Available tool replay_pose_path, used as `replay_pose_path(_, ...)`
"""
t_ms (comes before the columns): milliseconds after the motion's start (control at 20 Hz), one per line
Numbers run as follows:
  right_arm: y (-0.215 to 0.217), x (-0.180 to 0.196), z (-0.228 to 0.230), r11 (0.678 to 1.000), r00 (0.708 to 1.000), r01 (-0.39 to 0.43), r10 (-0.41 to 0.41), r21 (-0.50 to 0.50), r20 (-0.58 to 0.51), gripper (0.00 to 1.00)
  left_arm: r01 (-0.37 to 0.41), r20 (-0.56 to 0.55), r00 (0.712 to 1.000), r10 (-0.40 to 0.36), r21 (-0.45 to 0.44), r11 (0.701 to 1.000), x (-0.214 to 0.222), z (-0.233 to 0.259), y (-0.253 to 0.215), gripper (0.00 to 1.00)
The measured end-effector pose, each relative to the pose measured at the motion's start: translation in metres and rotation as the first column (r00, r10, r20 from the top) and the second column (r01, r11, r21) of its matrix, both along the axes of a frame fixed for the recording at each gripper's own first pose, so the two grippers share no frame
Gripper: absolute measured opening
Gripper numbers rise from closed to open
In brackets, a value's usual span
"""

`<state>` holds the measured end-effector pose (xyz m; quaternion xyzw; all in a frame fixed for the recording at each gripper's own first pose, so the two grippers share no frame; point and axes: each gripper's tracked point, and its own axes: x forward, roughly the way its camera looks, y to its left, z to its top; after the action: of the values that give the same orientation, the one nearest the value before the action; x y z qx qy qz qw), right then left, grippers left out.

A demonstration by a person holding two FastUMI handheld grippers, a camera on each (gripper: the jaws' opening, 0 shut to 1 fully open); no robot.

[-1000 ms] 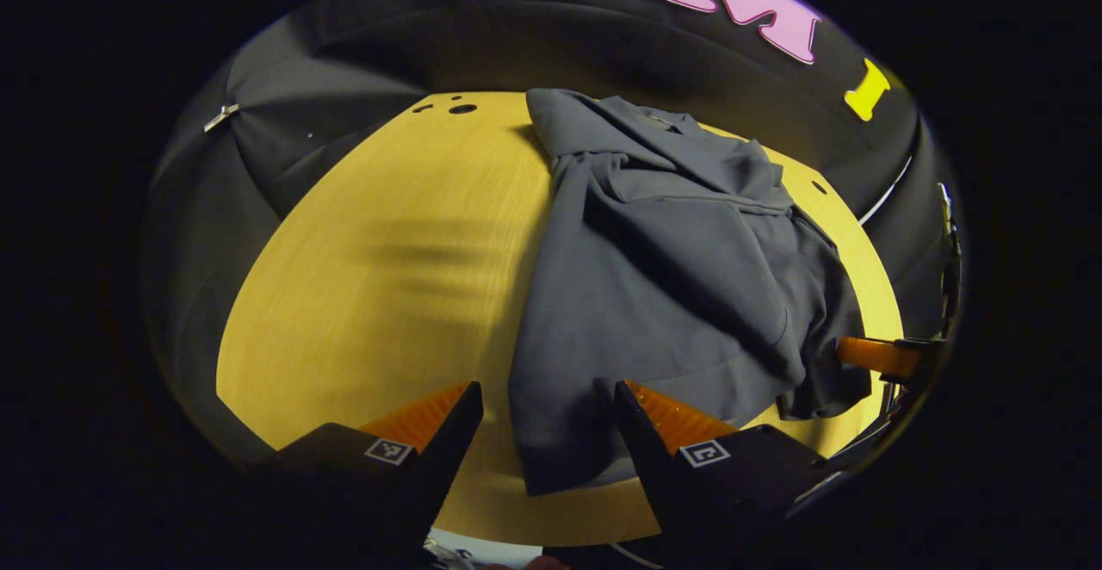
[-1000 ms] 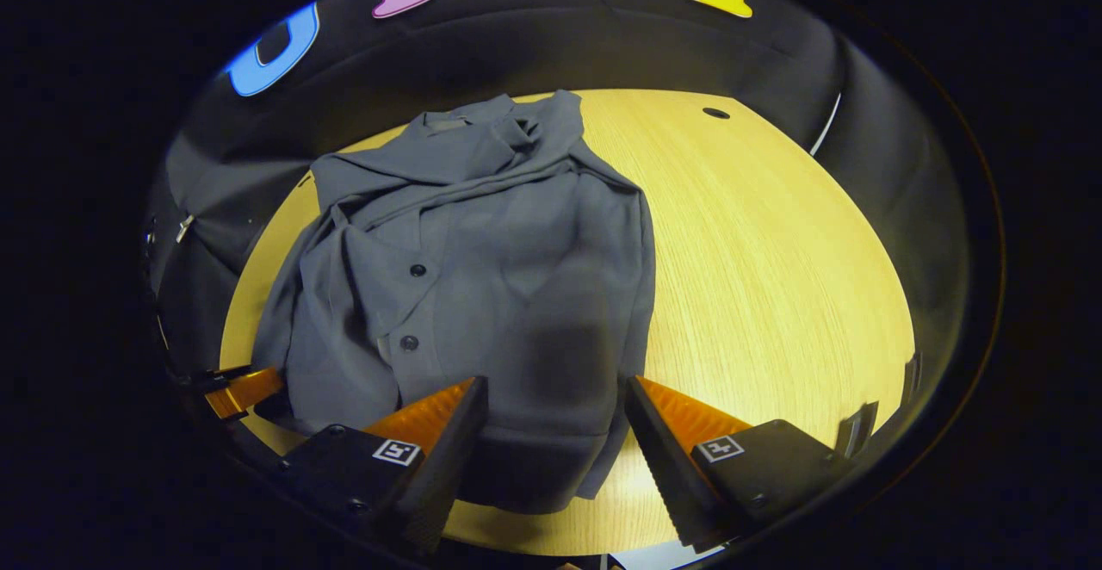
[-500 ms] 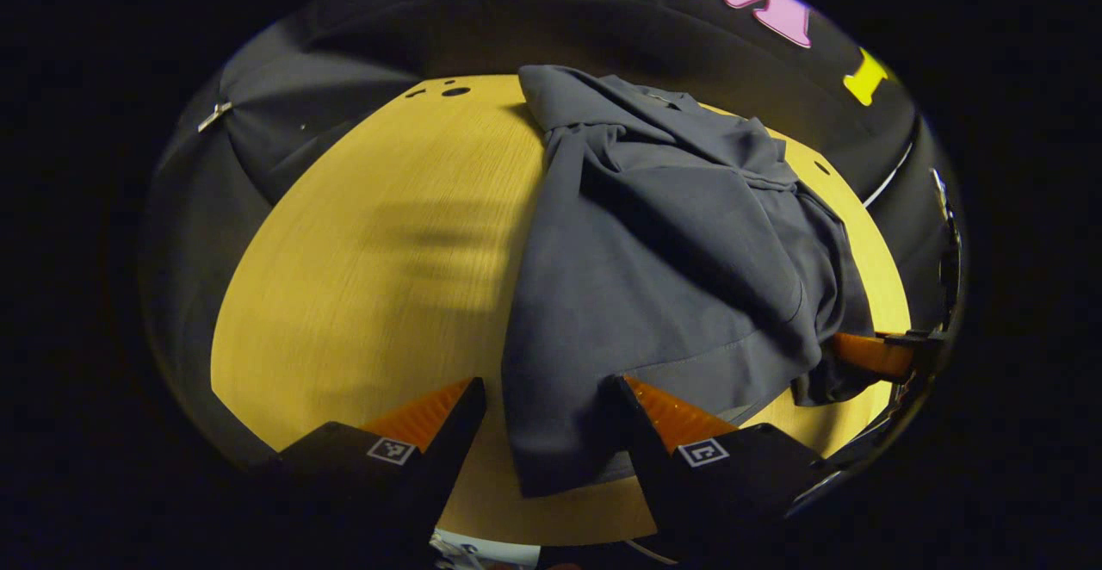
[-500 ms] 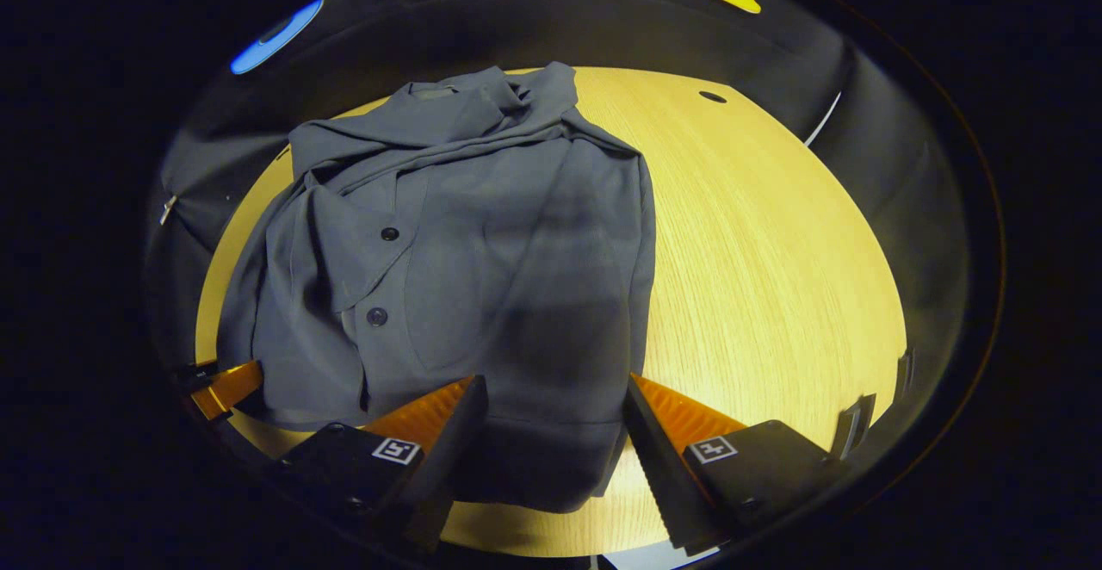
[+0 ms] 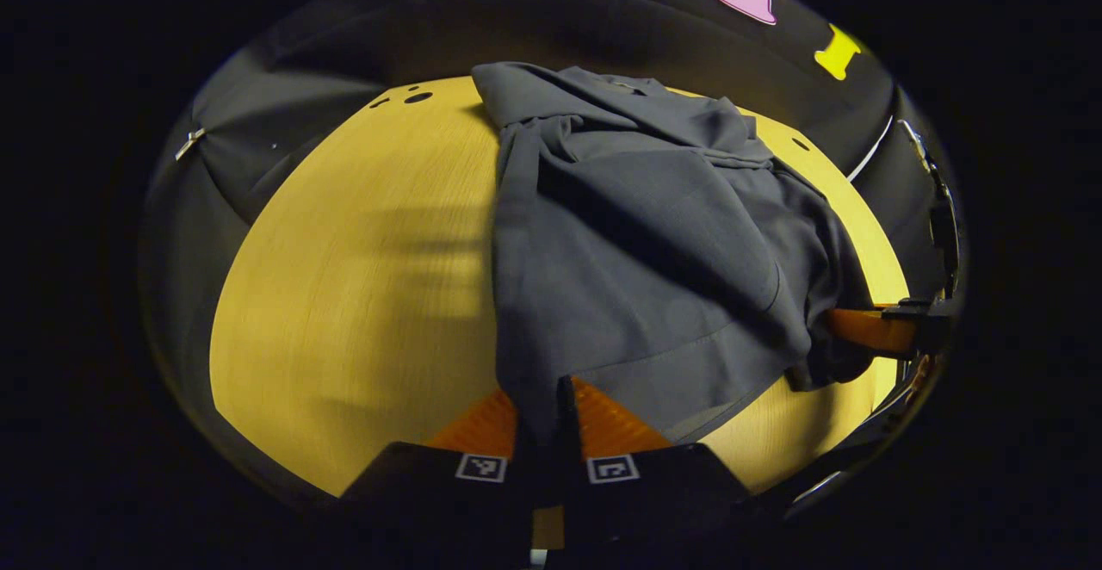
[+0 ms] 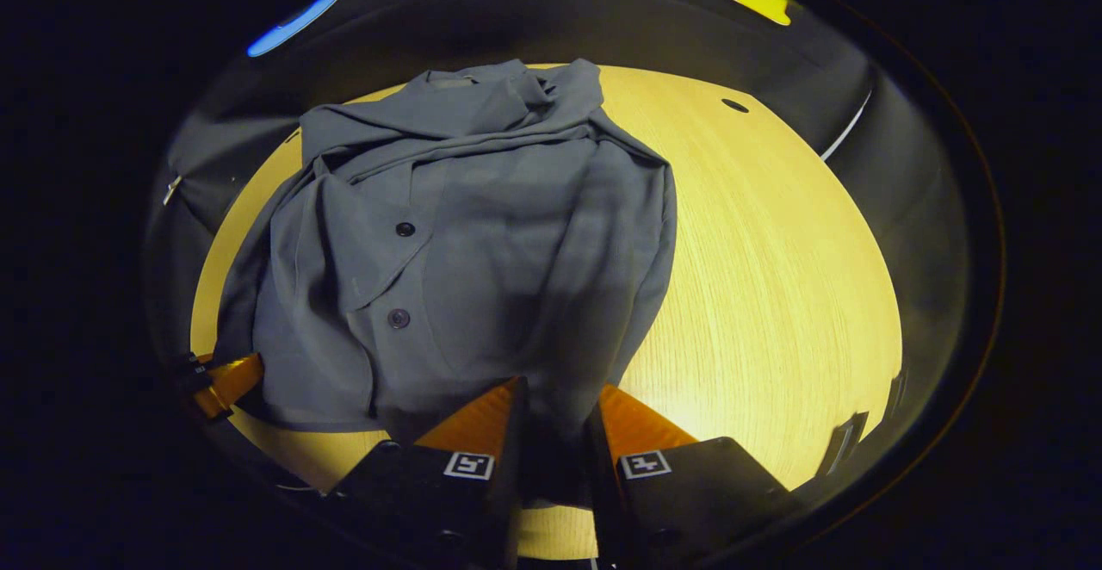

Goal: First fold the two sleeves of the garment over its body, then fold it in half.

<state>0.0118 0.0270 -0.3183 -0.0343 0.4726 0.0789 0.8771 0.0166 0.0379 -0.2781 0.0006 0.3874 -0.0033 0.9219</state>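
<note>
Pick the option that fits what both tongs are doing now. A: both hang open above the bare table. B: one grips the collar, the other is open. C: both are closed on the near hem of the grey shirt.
C: the left tongs and right tongs each pinch the near hem of the grey shirt lying on the wooden table.

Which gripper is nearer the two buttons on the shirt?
Right. The right gripper is clamped on the shirt hem just below the buttons; the left gripper pinches the hem's far corner.

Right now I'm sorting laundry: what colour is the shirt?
Plain dark grey shirt, clearest in the right gripper view.
</note>
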Motion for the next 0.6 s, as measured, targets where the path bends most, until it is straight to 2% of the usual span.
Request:
replay_pose_path(100, -0.002, -0.001, 0.000, 1.000, 1.000, 0.017, -0.017, 0.024, 0.002, 0.13, 0.001, -0.004, 1.000, -0.001, -0.006, 1.000, 0.000, 0.000, -0.001, 0.07)
replay_pose_path(150, -0.002, 0.000, 0.002, 0.999, 1.000, 0.015, -0.015, 0.042, -0.001, 0.10, 0.005, -0.005, 1.000, -0.005, -0.011, 1.000, 0.001, 0.000, -0.001, 0.06)
replay_pose_path(250, -0.001, 0.002, 0.000, 0.996, 1.000, 0.012, -0.011, 0.090, -0.018, 0.06, 0.008, 0.002, 1.000, -0.007, -0.032, 0.999, 0.001, 0.001, -0.001, 0.06)
replay_pose_path(400, -0.004, 0.001, 0.003, 0.987, 0.998, 0.058, -0.053, 0.152, -0.041, 0.05, -0.004, 0.001, 1.000, 0.004, -0.074, 0.997, 0.001, 0.003, 0.000, 0.06)
replay_pose_path(600, -0.005, 0.007, 0.016, 0.990, 1.000, 0.020, -0.020, 0.137, 0.003, 0.06, -0.037, 0.027, 0.999, 0.041, -0.116, 0.993, 0.002, 0.017, 0.000, 0.05)
